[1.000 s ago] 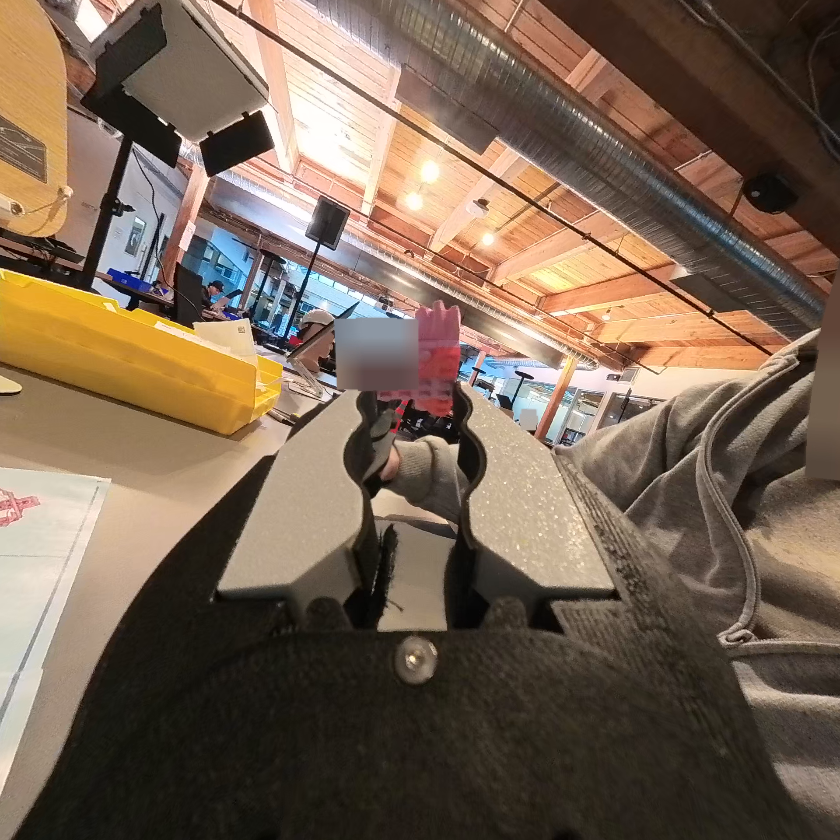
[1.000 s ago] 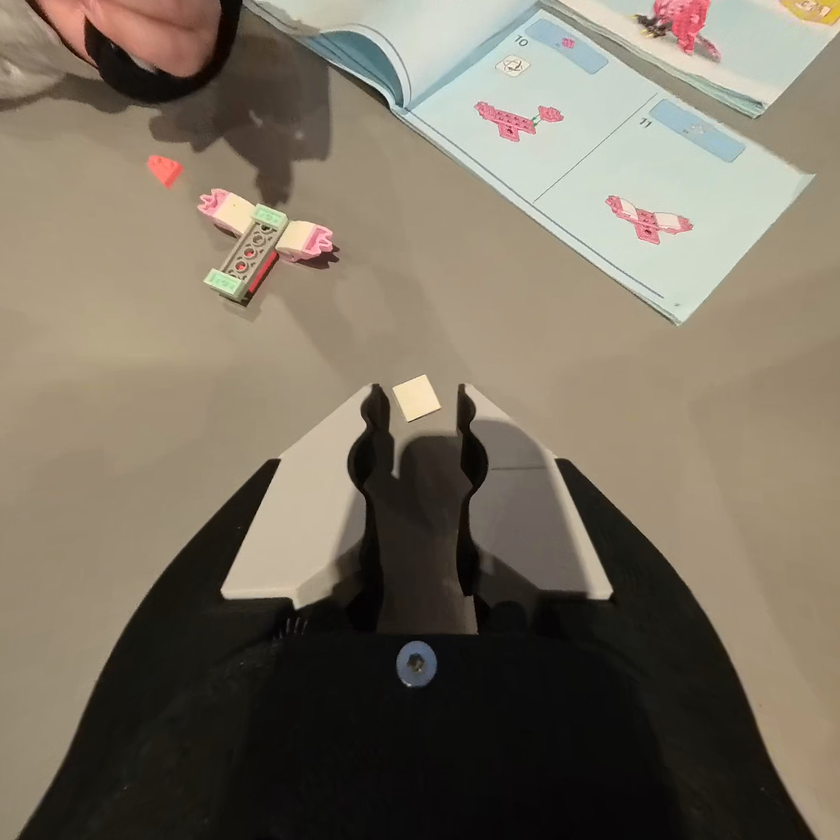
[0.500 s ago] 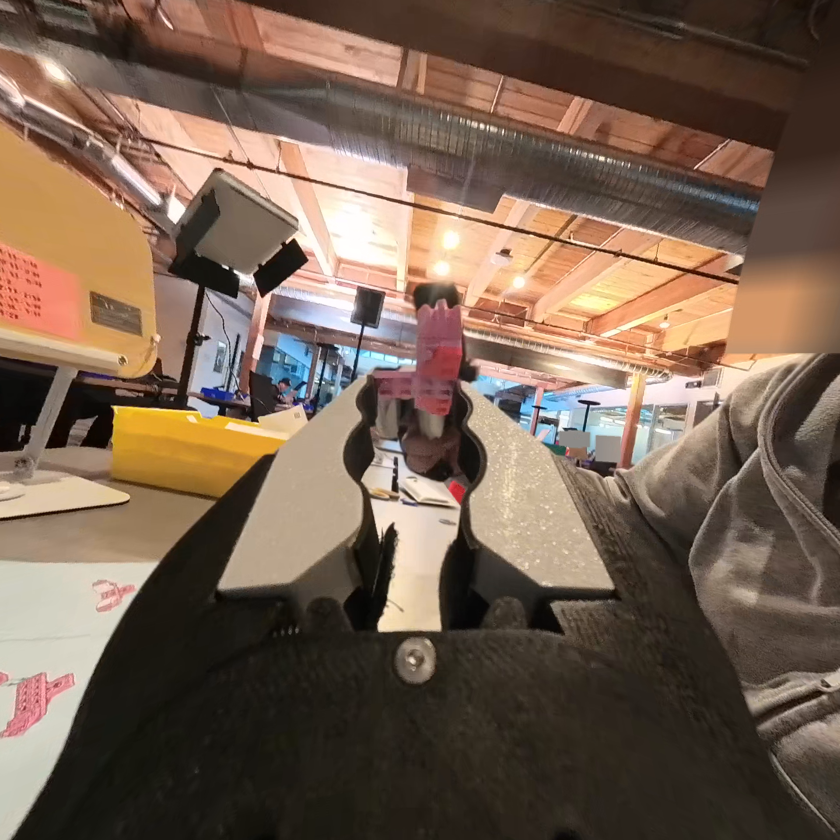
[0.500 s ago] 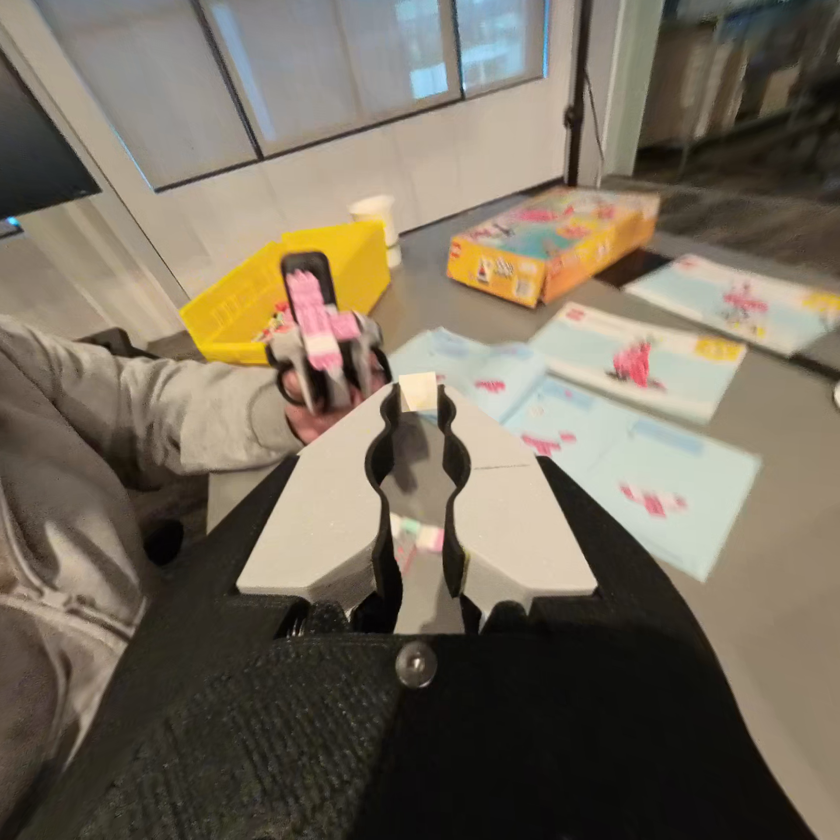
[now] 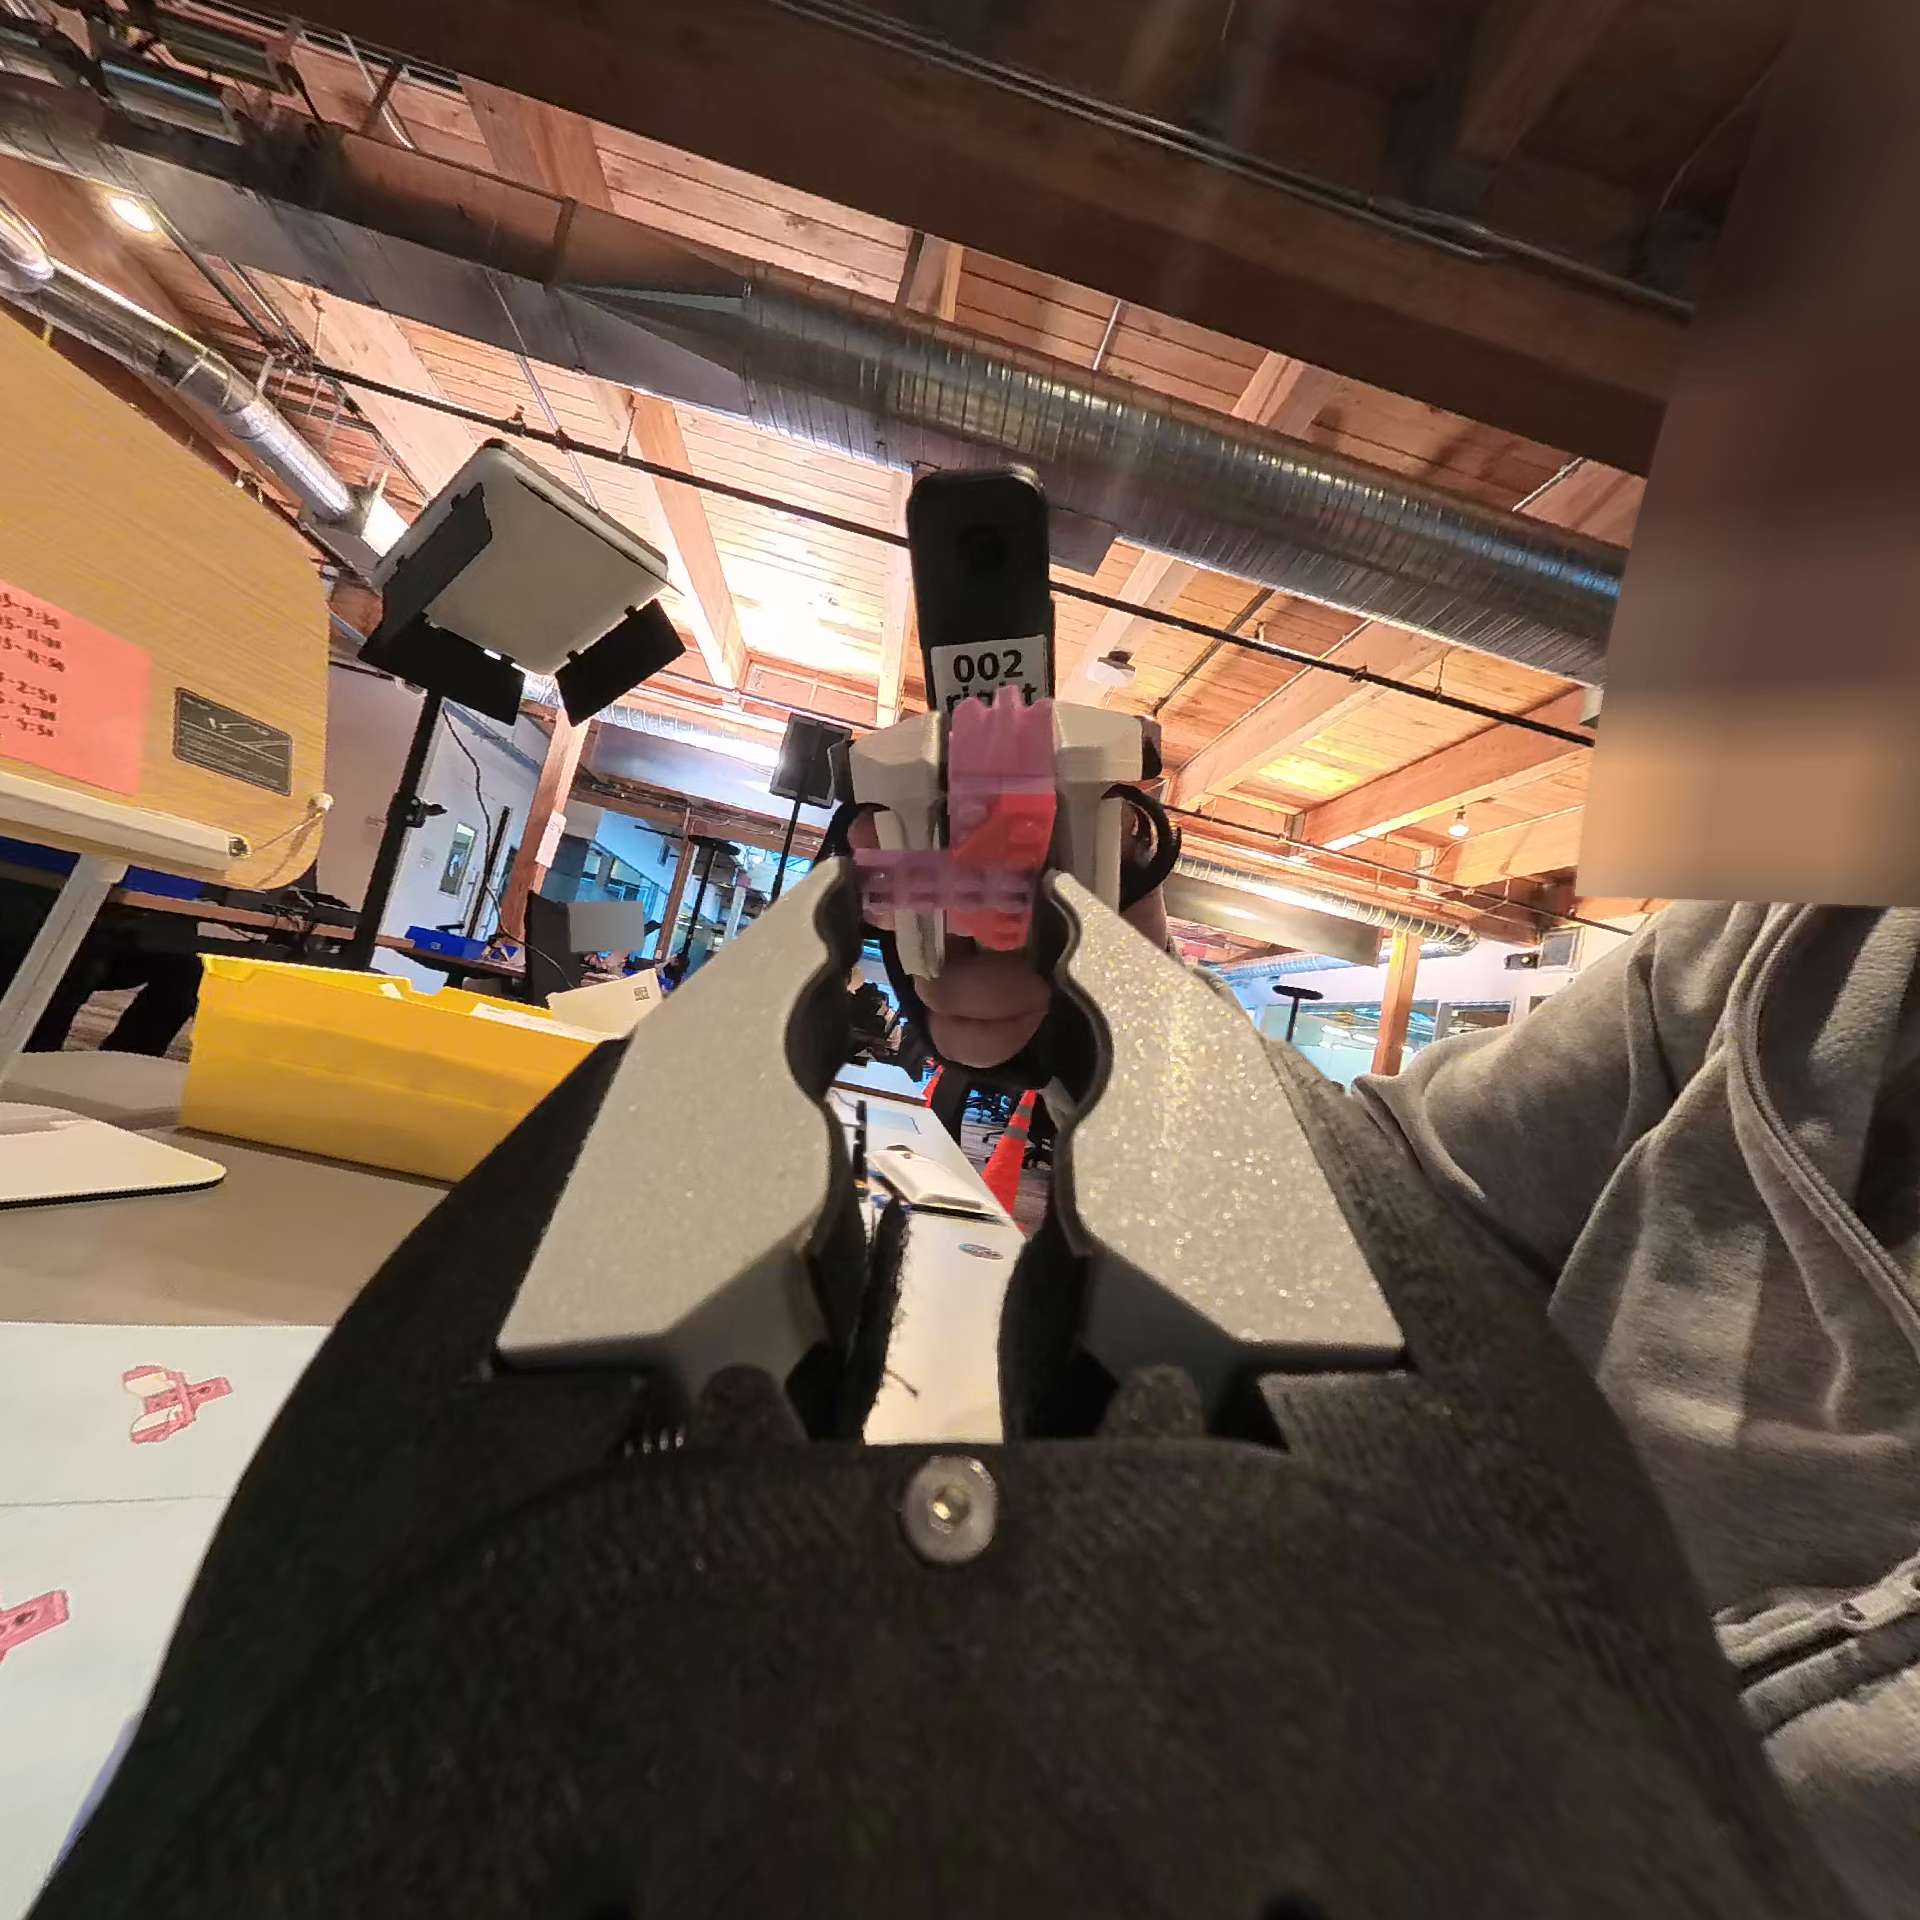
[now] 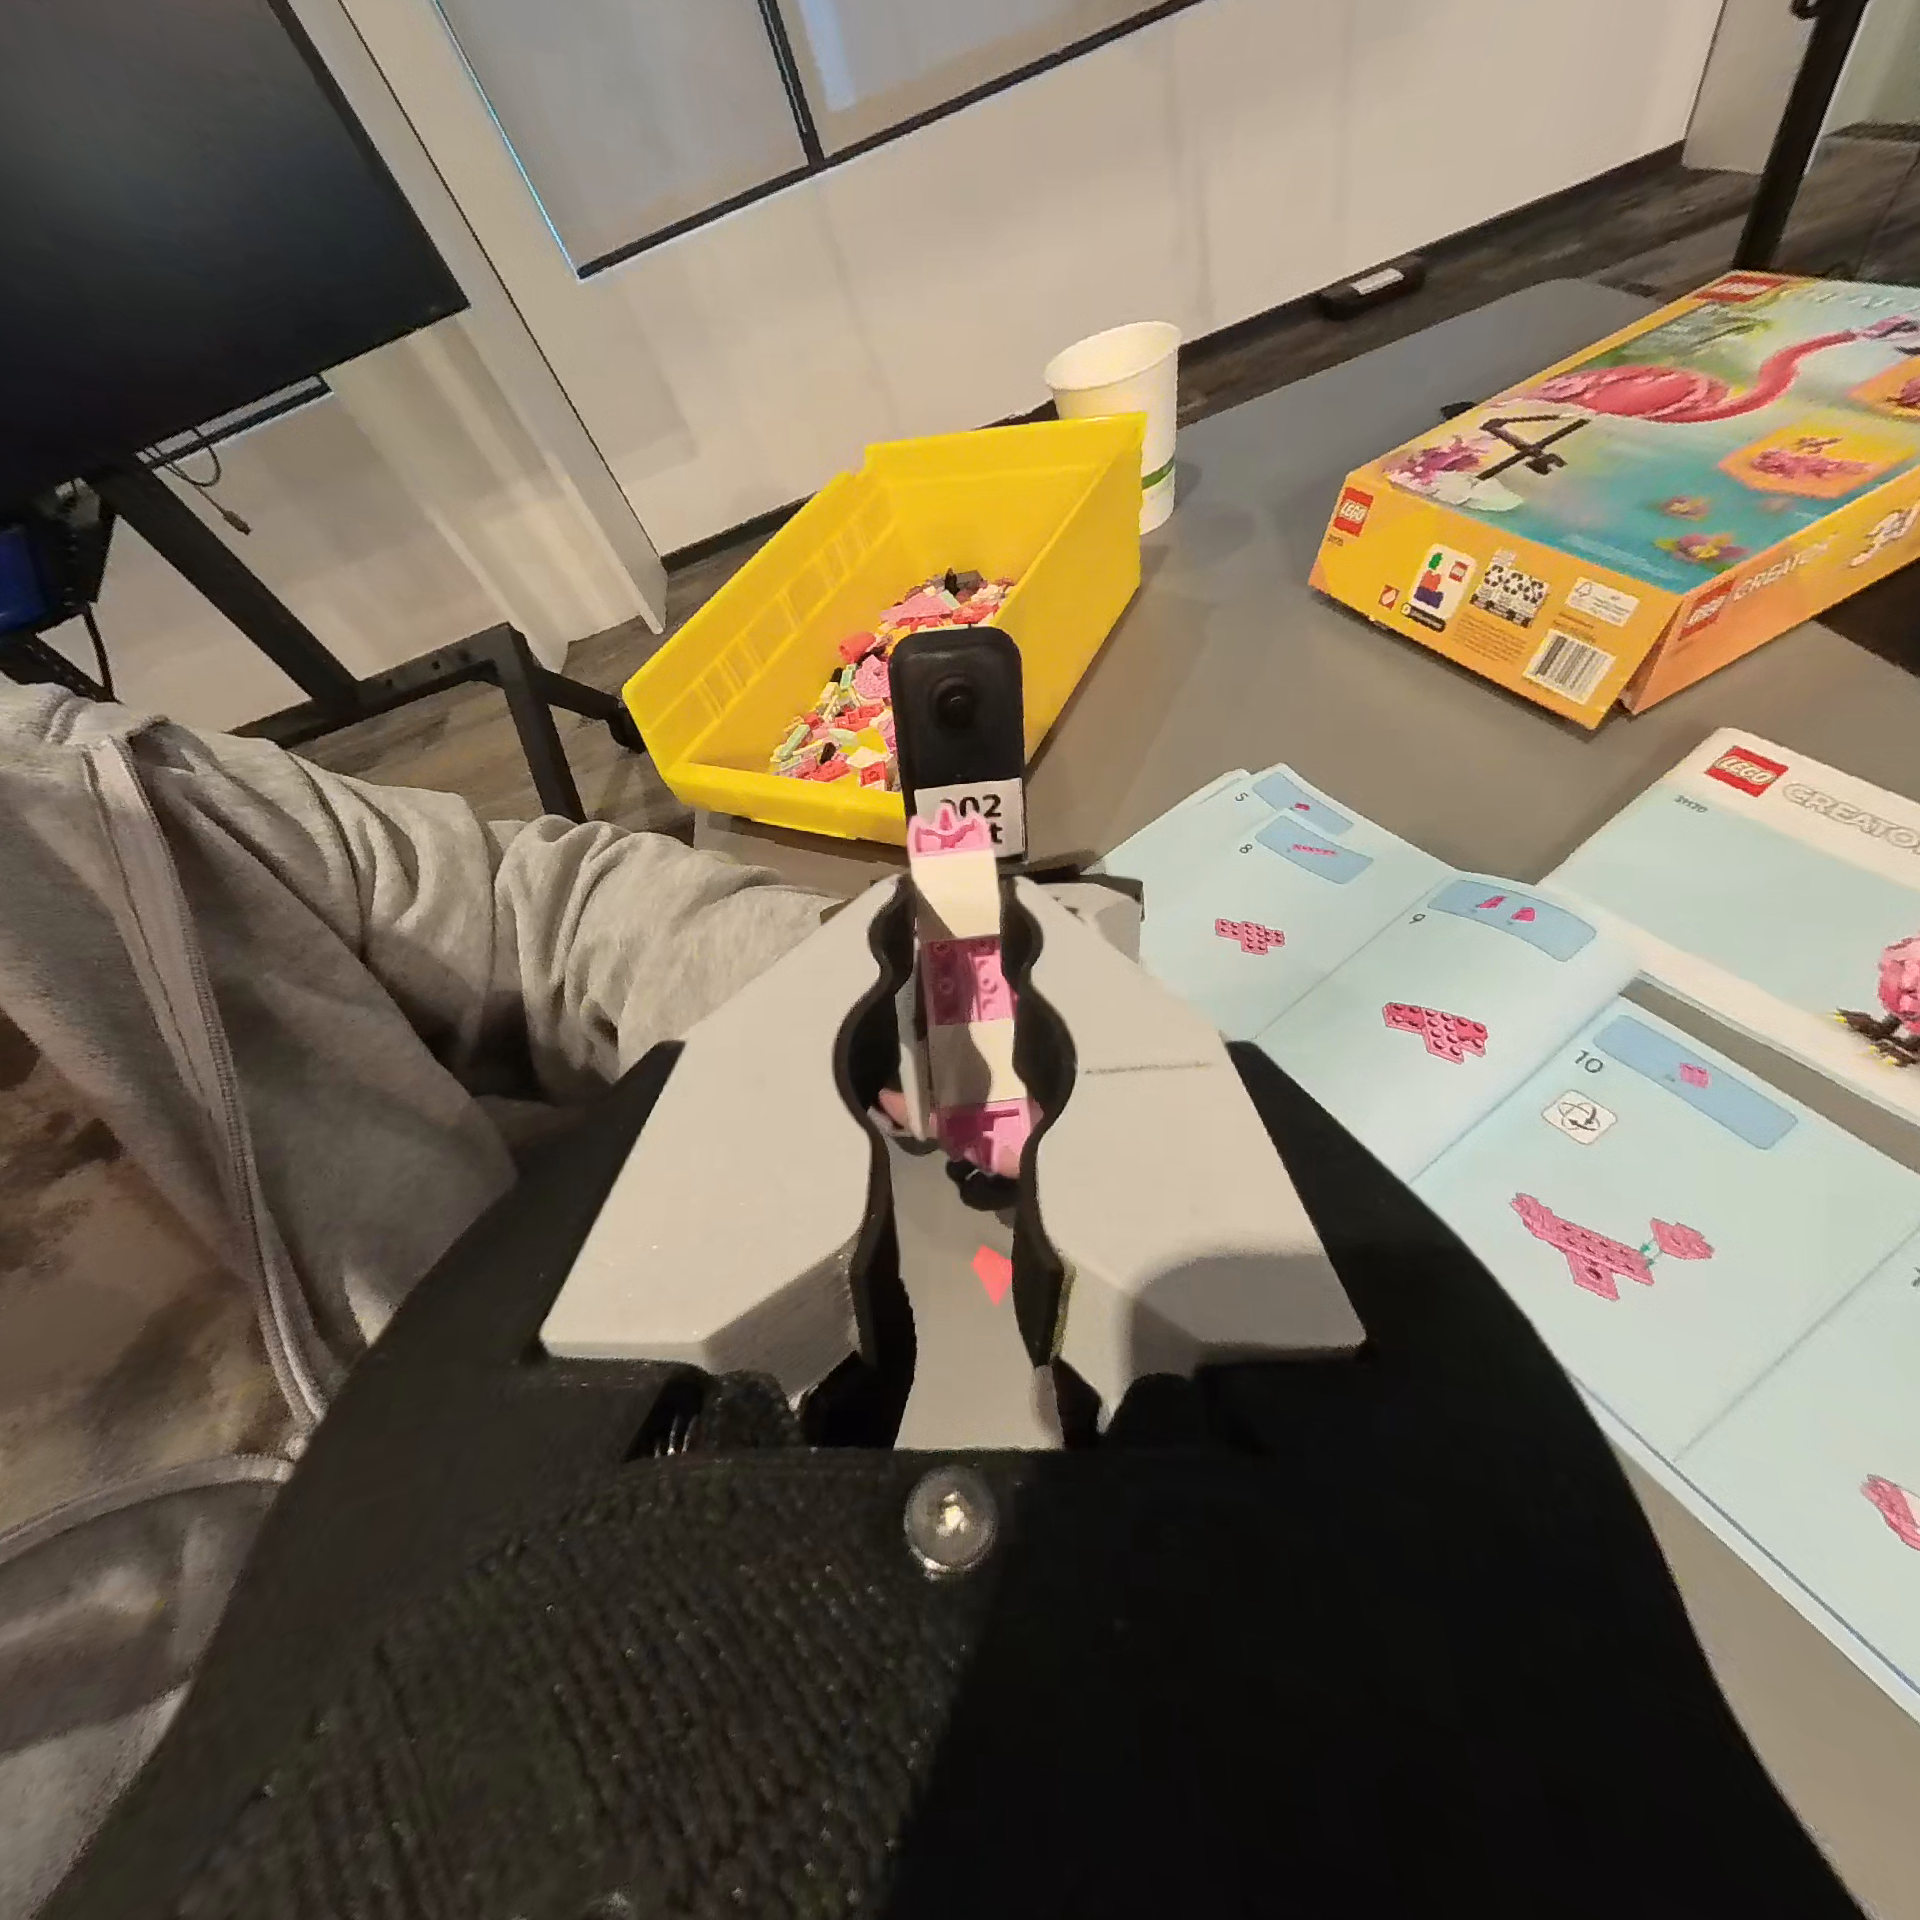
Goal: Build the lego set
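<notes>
My left gripper (image 5: 945, 899) is raised off the table and shut on a pink and red lego assembly (image 5: 987, 831), which stands upright above its tips. My right gripper (image 6: 956, 904) faces it head-on and is shut on a small white tile (image 6: 954, 902). The tile sits against the assembly (image 6: 971, 987), which shows pink and white between my right fingers. In the left wrist view the right gripper's pale fingers (image 5: 902, 821) flank the assembly. The left gripper's black camera body (image 6: 956, 717) rises behind it; its fingers are hidden.
A yellow bin (image 6: 1081, 488) of loose lego pieces stands at the back, with a paper cup (image 6: 1117, 395) beside it. The lego box (image 6: 1621, 540) and open instruction booklets (image 6: 1455, 1091) lie to the right. A small red piece (image 6: 987, 1270) lies on the grey table below. Only a small space, under 4 cm, lies between the two pairs of fingers.
My right gripper took the white tile off the table, lifted it and brought it up against the assembly. My left gripper turned with the assembly to face the right one.
</notes>
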`<state>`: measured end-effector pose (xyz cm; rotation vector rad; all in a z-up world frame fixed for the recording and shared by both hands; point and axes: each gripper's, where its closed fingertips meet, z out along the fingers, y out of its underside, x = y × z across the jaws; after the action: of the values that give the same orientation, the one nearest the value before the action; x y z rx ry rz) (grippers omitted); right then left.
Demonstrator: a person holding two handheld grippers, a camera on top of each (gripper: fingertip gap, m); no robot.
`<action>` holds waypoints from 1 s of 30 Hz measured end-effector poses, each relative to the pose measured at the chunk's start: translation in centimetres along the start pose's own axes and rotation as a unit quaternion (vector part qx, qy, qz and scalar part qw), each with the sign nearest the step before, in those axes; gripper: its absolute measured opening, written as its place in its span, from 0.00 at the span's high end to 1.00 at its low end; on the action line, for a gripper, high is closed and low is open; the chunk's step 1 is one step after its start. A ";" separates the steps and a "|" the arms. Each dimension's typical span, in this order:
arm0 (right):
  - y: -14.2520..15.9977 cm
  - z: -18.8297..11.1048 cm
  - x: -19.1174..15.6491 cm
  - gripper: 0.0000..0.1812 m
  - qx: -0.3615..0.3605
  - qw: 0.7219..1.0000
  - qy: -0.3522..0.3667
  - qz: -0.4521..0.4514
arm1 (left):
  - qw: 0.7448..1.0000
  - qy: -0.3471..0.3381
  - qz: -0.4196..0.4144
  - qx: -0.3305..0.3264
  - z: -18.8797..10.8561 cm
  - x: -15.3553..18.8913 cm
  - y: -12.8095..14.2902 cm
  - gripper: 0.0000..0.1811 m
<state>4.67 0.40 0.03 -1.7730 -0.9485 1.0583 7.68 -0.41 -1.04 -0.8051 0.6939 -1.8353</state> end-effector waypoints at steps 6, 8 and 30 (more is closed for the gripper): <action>0.0 0.1 -0.3 0.92 -0.004 1.000 -0.006 -0.008 | 1.000 0.009 -0.004 0.005 0.0 0.3 -0.1 0.82; 0.0 0.1 -0.4 0.92 -0.010 1.000 -0.006 -0.014 | 1.000 0.013 -0.004 0.007 0.0 0.4 -0.1 0.82; -0.6 -1.0 -0.4 0.92 -0.041 0.999 0.006 -0.016 | 0.999 0.028 -0.031 0.002 0.1 0.5 0.1 0.82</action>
<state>5.32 0.01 0.96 -1.8216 -1.0226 1.0002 7.65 -0.96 -0.94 -0.7831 0.7071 -1.9197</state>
